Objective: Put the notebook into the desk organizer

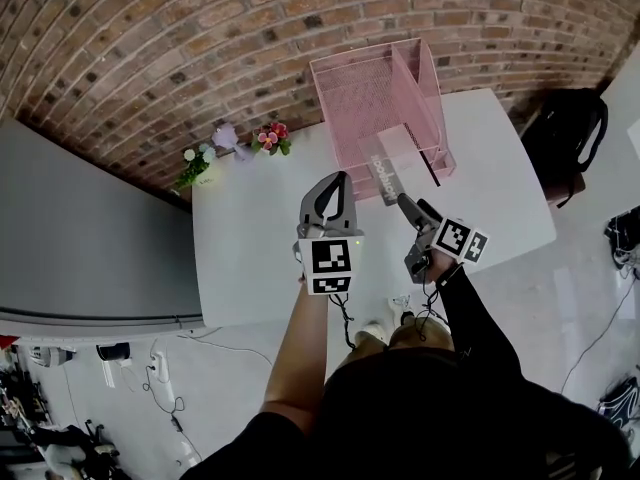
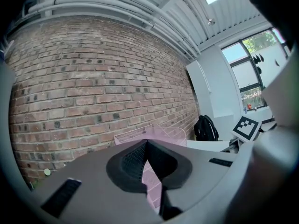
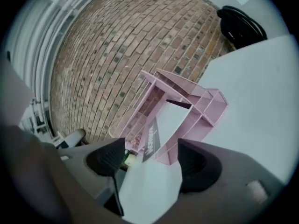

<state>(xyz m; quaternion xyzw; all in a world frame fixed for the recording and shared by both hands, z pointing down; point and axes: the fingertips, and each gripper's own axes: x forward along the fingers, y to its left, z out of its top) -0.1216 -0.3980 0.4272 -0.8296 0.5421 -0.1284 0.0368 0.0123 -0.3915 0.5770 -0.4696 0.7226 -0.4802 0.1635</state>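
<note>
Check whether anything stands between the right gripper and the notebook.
Nothing visible does. The right gripper is open and empty, with only bare table between it and the notebook, which leans in the pink desk organizer.

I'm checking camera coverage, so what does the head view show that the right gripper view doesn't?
Only the head view: the flowers at the far edge of the table and the person's arms. Only the right gripper view: the right gripper with its fingers apart, gripping nothing. Both: the pink organizer, the notebook leaning into it, the backpack and the brick wall.
</note>
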